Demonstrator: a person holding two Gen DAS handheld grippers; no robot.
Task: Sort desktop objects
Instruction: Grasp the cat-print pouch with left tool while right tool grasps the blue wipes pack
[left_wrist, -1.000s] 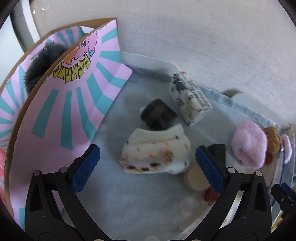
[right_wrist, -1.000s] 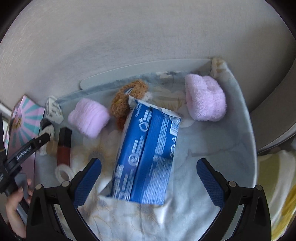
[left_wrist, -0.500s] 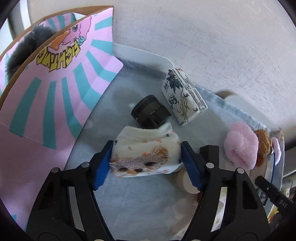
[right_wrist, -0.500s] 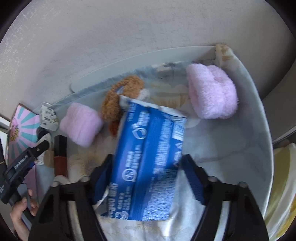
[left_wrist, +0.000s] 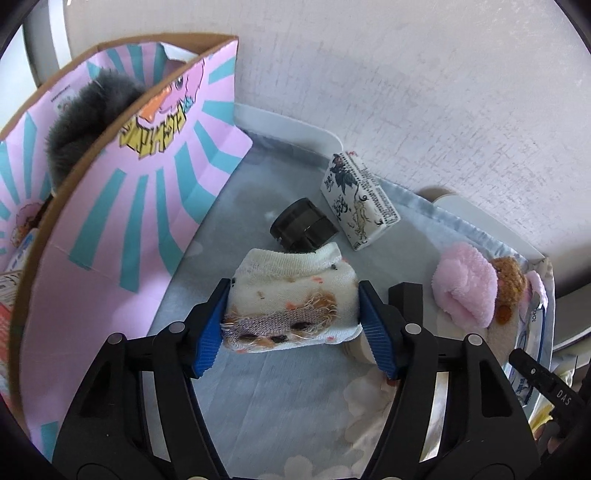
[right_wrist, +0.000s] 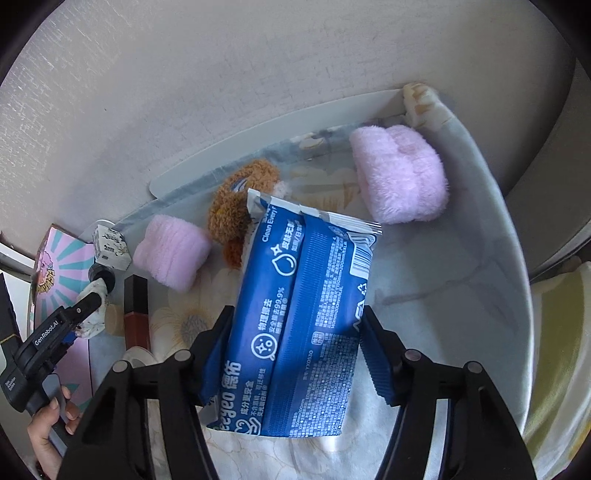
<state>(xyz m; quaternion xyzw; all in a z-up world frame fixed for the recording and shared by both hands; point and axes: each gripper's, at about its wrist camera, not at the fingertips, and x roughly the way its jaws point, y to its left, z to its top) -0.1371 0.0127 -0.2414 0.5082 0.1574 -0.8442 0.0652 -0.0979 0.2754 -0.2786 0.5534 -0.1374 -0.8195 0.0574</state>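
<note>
Left tongs (left_wrist: 293, 325) closing, blue pads pressing both sides of the cream sock (left_wrist: 291, 302); right tongs (right_wrist: 295, 354) closing, clamped on the blue wipes pack (right_wrist: 299, 325), both near the surface's front edge.

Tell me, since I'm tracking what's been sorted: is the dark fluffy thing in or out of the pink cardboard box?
In. The dark fluffy thing sits behind the pink cardboard box's front wall, showing only above its rim.
</note>
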